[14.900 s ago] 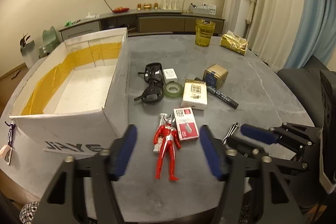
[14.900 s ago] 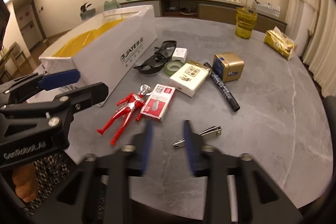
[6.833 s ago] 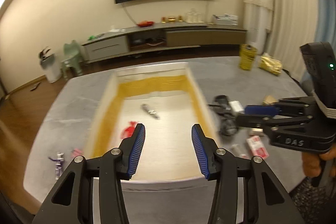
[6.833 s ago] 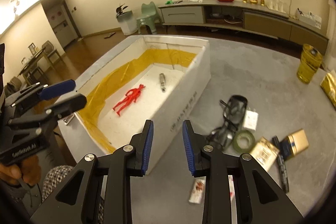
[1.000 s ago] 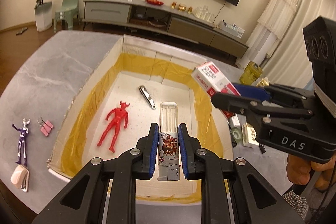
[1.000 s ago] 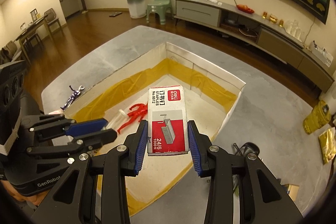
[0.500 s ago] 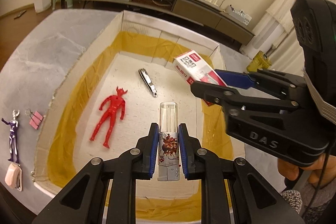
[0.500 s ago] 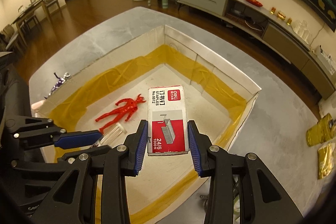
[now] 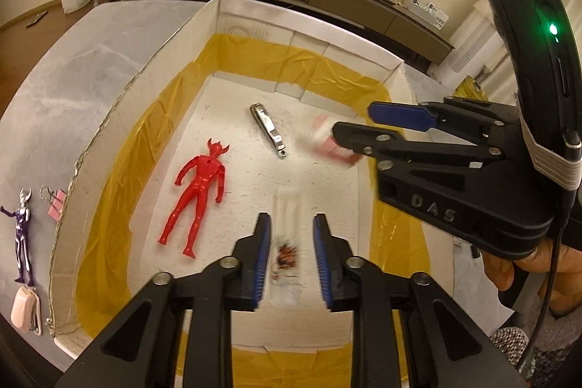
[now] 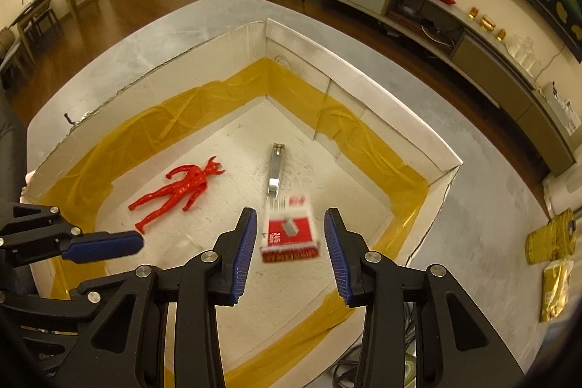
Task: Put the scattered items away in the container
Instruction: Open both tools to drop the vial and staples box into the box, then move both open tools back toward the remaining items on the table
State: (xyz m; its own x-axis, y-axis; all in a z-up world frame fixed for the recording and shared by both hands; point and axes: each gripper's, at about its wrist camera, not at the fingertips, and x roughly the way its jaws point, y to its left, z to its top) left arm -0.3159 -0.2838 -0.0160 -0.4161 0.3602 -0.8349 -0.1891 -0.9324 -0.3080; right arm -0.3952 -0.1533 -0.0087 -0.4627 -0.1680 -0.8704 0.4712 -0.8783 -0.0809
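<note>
The white cardboard box (image 9: 309, 35) (image 10: 363, 75), lined with yellow tape, lies under both grippers. On its floor lie a red toy figure (image 9: 200, 184) (image 10: 178, 188) and a metal nail clipper (image 9: 269, 130) (image 10: 275, 170). My left gripper (image 9: 291, 219) (image 10: 109, 237) is open; a clear printed lighter (image 9: 285, 246) shows blurred below its fingers, loose. My right gripper (image 10: 289, 213) (image 9: 354, 120) is open too, with the red and white staple box (image 10: 289, 235) (image 9: 327, 142) blurred beneath it, free of the pads.
On the grey table left of the box lie a purple toy figure (image 9: 20, 235), a pink binder clip (image 9: 54, 206) and a small pink object (image 9: 23, 310). A yellow cup (image 10: 553, 239) and a gold packet (image 10: 554, 290) sit to the right. A person's hand (image 9: 527, 264) holds the right gripper.
Both grippers have opened. The lighter has left the left fingers and the staple box has left the right fingers; both drop blurred toward the box floor.
</note>
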